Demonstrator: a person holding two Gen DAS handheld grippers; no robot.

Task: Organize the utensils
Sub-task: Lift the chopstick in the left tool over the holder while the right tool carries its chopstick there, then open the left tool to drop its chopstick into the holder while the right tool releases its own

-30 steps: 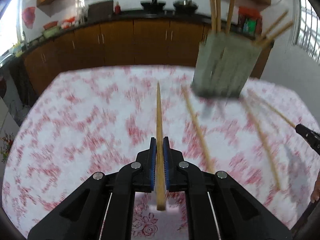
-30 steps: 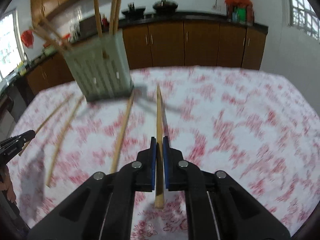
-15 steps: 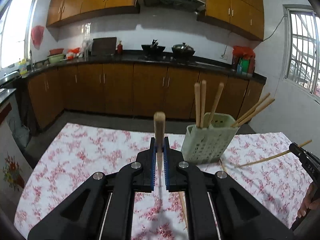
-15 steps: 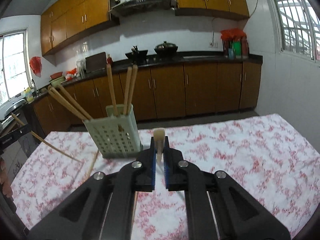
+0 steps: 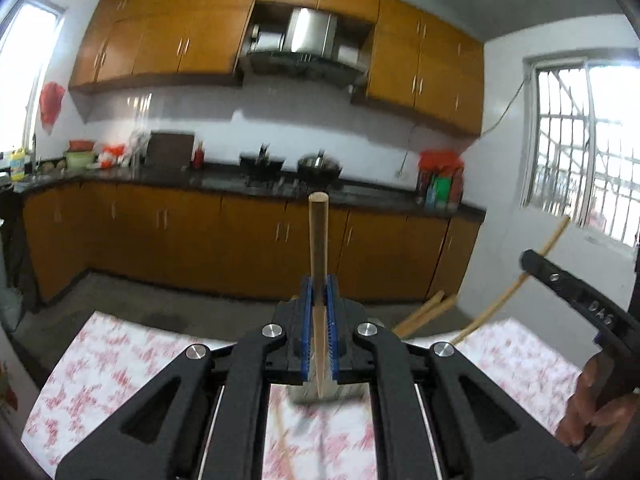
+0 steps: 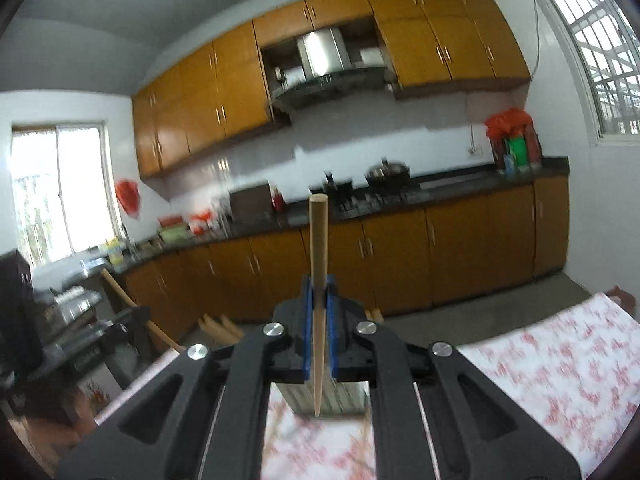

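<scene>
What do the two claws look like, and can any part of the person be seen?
Both the left claw and the right claw have matte black angular frames with triangular cut-outs, silver round bolts and blue ribbed pads. In the left view, the other claw's black body bears pale letters that look like "DAS", and a bare hand shows at the right edge.
</scene>
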